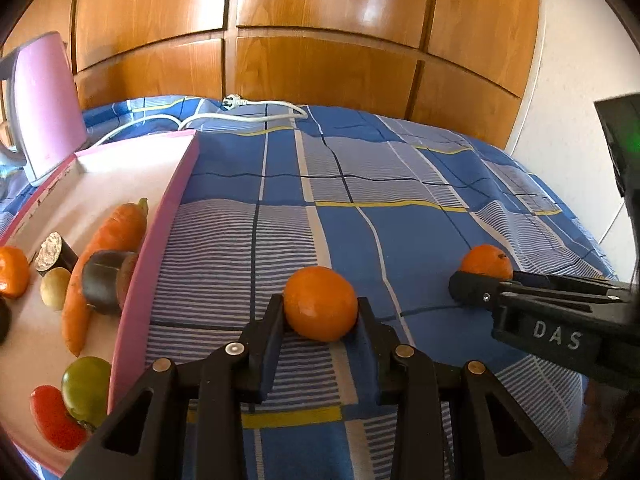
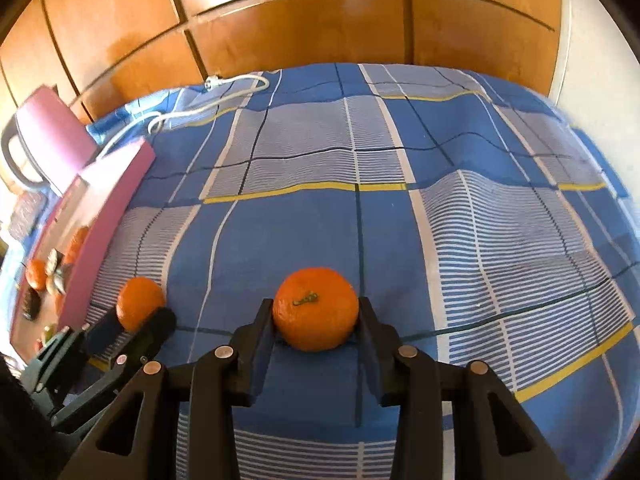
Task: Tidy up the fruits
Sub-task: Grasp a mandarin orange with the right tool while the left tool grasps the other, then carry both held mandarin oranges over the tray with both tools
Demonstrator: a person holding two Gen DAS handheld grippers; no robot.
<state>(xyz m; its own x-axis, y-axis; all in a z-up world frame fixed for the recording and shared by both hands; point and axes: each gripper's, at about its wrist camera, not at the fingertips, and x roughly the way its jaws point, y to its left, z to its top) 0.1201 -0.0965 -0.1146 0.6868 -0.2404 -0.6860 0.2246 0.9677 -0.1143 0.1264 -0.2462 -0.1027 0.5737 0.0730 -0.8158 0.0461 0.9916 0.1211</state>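
Note:
My left gripper is shut on an orange tangerine, low over the blue checked bedspread. My right gripper is shut on a second tangerine with a stem on top. Each gripper shows in the other's view: the right one with its tangerine at right, the left one with its tangerine at lower left. A pink-rimmed tray to the left holds a carrot, aubergine pieces, a potato, a green tomato, a red tomato and another tangerine.
A pink iron stands behind the tray, its white cable trailing across the bed's far edge. A wooden wardrobe rises behind the bed. A white wall is at right.

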